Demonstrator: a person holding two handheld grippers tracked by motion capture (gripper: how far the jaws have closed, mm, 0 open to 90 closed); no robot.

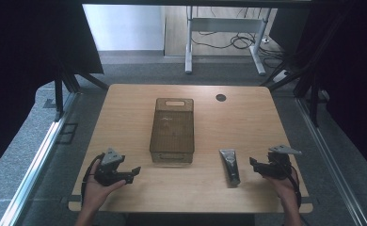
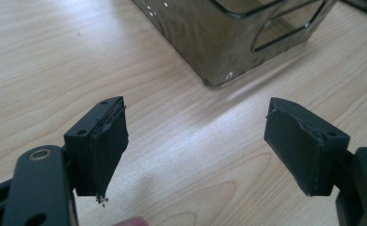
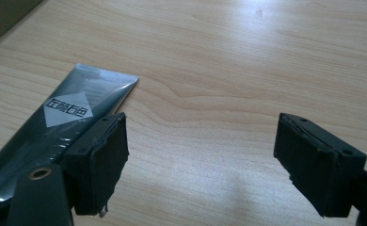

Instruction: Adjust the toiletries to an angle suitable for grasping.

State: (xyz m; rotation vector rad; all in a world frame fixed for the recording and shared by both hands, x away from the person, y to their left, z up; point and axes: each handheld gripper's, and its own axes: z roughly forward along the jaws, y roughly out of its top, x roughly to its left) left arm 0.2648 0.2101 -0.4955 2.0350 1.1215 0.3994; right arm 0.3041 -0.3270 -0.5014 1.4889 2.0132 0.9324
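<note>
Jaws of both the left gripper (image 1: 135, 170) and right gripper (image 1: 252, 162) gape, empty. The dark tube (image 1: 230, 165) lies at the right gripper's nine o'clock; the right gripper view reveals its white label, the left gripper view the basket's (image 2: 228, 42) cutout handle.

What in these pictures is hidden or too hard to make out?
- Tube, right gripper view: its lower end is covered by the near jaw and cut off by the picture's edge.
- Tube label, high view: too small to read.
- Bin, left gripper view: cut off by the top edge.

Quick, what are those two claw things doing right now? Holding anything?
Left gripper: open, holding nothing.
Right gripper: open, holding nothing; tube beside it.
</note>
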